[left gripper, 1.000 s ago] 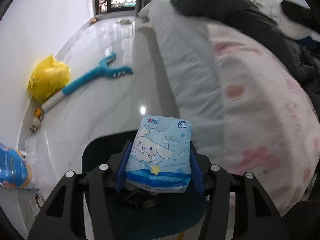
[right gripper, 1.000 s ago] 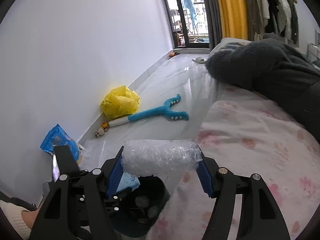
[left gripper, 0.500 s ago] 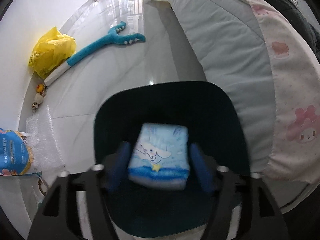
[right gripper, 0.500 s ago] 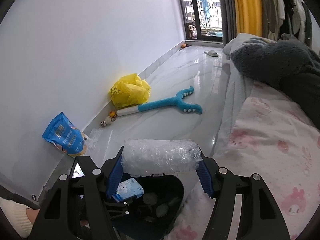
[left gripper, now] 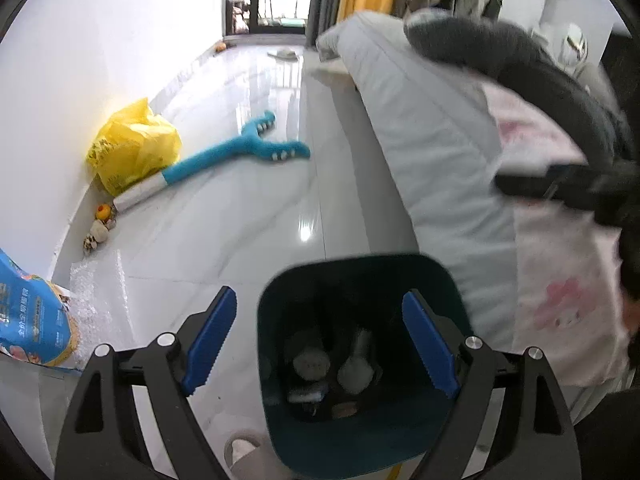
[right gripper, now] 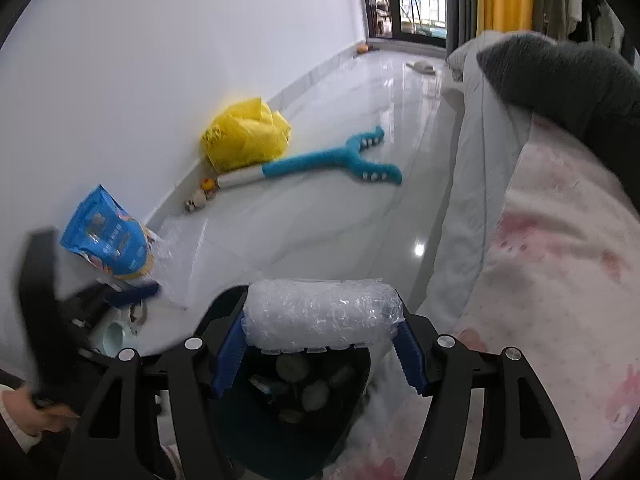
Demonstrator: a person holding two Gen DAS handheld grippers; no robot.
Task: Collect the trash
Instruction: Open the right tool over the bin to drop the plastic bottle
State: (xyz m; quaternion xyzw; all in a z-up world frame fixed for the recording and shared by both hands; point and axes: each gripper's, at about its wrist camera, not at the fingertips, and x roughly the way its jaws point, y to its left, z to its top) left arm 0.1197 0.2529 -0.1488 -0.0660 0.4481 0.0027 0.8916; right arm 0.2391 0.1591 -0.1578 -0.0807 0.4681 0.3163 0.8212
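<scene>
Left wrist view looks down on a dark teal bin [left gripper: 452, 300] standing on the glossy floor [left gripper: 248, 216] beside the bed [left gripper: 432, 148]. The left gripper [left gripper: 320, 340] hangs over the bin's mouth with its jaws opening, blue pads [left gripper: 210, 332] wide apart and nothing between them. Crumpled trash [left gripper: 356, 364] lies at the bottom of the bin.

Right wrist view shows the right gripper [right gripper: 320, 340] pinching a roll of bubble wrap [right gripper: 320, 312] crosswise between its blue pads, right above the same bin [right gripper: 224, 308], where more scraps [right gripper: 312, 392] are visible.

Along the wall sit a yellow bag [right gripper: 244, 136], a blue forked toy [right gripper: 336, 160] with a white handle, a few small toys [right gripper: 200, 196], and a blue pouch [right gripper: 104, 236] leaning on the wall with clear plastic film [right gripper: 180, 256] beside it. A grey blanket [right gripper: 560, 76] lies across the pink sheet [right gripper: 560, 264] on the bed.
</scene>
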